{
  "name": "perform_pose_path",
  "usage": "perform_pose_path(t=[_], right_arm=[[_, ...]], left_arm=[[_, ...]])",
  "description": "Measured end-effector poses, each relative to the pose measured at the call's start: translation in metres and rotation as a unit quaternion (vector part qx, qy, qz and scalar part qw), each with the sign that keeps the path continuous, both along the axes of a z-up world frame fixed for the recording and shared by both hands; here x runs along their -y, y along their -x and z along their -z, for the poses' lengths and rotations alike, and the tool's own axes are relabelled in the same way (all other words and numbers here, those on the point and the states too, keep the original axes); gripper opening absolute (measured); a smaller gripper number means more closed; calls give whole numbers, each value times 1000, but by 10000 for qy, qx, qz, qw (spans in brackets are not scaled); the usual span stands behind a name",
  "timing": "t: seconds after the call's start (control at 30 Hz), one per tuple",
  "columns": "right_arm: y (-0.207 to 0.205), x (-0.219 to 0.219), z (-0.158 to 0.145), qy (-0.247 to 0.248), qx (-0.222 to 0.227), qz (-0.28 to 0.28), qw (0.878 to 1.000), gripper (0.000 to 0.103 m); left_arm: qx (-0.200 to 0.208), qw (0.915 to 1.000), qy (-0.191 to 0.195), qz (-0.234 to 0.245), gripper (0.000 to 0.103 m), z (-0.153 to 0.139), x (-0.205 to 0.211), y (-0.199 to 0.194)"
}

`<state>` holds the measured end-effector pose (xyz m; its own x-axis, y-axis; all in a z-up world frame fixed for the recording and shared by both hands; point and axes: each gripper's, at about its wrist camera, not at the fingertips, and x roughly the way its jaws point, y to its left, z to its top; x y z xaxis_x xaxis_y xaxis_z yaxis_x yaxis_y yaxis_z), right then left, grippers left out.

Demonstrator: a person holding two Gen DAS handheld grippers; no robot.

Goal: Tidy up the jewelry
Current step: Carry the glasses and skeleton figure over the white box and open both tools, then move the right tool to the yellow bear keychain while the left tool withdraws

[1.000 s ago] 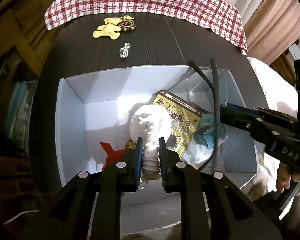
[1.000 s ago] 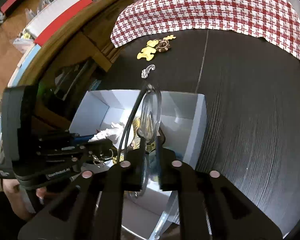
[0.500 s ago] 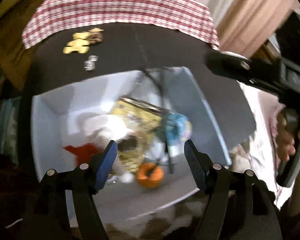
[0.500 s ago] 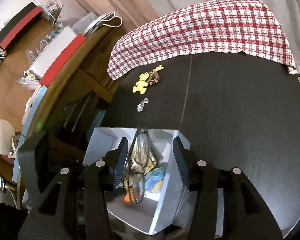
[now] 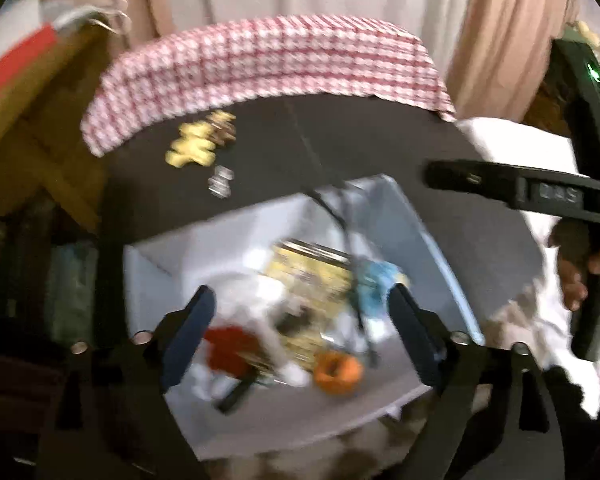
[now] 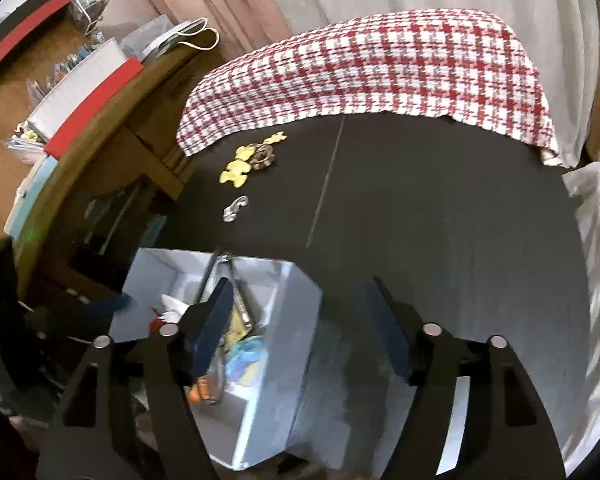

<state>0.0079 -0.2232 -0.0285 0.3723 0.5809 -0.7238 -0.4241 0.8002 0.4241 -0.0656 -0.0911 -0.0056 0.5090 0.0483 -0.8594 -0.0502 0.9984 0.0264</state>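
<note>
While both jaws are opening, the left gripper (image 5: 300,316) and right gripper (image 6: 300,320) grip nothing above the white box (image 5: 432,240).

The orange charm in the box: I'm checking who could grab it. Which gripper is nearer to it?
Left. The left gripper, jaws opening and empty, hangs right over the orange charm; the right gripper straddles the box wall beside it.

Blurred raised lettering on the side of the right gripper (image 5: 560,194) in the left wrist view, roughly "DAS", not surely readable. Yellow printed card (image 5: 312,276) in the white box (image 5: 432,240) carries print, too smeared to read. No other legible text.
</note>
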Motion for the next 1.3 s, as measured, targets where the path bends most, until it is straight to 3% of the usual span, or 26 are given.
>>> perform_pose_path(t=[0.1, 0.2, 0.37, 0.67, 0.93, 1.1, 1.3], right_arm=[[-4, 8, -1, 22, 261, 319, 9991, 87], [-7, 11, -5, 125, 570, 466, 9972, 97], [-14, 6, -12, 349, 1013, 226, 9940, 96], [-41, -31, -18, 514, 1244, -567, 9893, 96], [-72, -70, -9, 327, 789, -1005, 9913, 96], [-84, -101, 1, 512, 794, -1582, 9829, 96], [-91, -136, 5, 1143, 1214, -2190, 9614, 96]], left_arm=[[-37, 9993, -346, -145, 96, -6, -14, -6], [-94, 9985, -439, -310, 99, -10, -27, -11], [-151, 9974, -535, -455, 99, -15, -36, -17], [-314, 9954, -754, -494, 99, -14, -37, -27], [-491, 9924, -991, -542, 99, -19, -37, -37], [-511, 9909, -1077, -629, 99, -24, -41, -46], [-527, 9882, -1256, -698, 99, -26, -51, -58]])
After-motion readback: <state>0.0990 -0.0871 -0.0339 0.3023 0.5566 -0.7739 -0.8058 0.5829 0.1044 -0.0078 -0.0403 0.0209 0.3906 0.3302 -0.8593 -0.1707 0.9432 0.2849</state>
